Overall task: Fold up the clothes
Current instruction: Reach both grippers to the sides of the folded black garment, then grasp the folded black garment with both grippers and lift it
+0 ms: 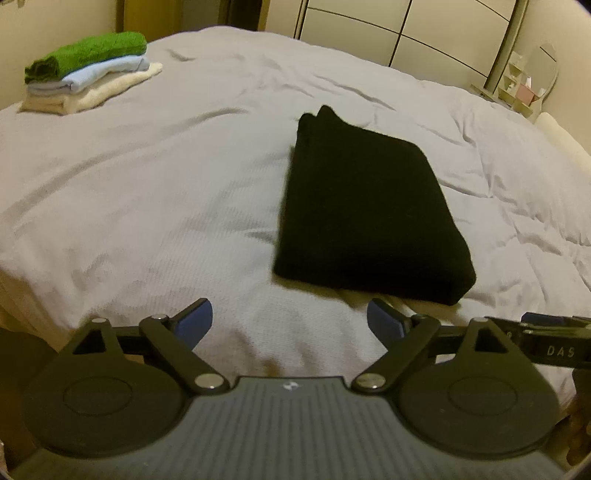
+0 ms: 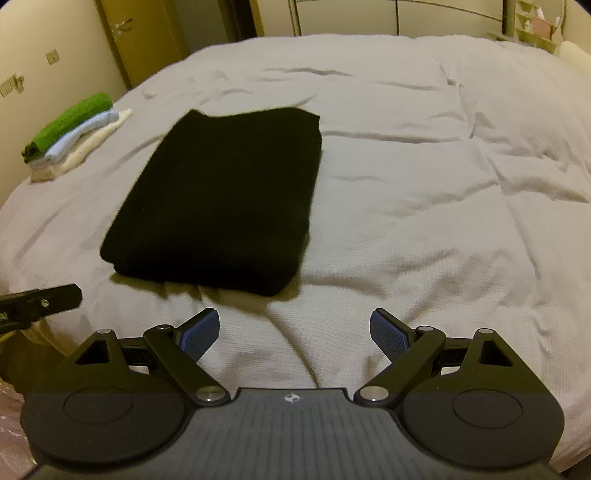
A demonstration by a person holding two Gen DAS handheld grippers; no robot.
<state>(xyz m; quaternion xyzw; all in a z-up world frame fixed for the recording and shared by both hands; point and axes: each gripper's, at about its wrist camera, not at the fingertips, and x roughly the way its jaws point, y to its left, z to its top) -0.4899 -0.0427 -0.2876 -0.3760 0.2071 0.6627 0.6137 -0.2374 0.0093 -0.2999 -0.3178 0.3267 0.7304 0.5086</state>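
A black garment lies folded into a flat rectangle on the pale grey bedspread. In the right wrist view the same black garment sits left of centre on the bedspread. My left gripper is open, with nothing between its blue pads, just short of the garment's near edge and to its left. My right gripper is open too, empty, near the garment's near right corner. Part of the left gripper shows at the left edge of the right wrist view.
A stack of folded clothes, green on top, then light blue and cream, rests at the bed's far left; the same stack shows in the right wrist view. Wardrobe doors stand behind the bed. A small mirror is at the far right.
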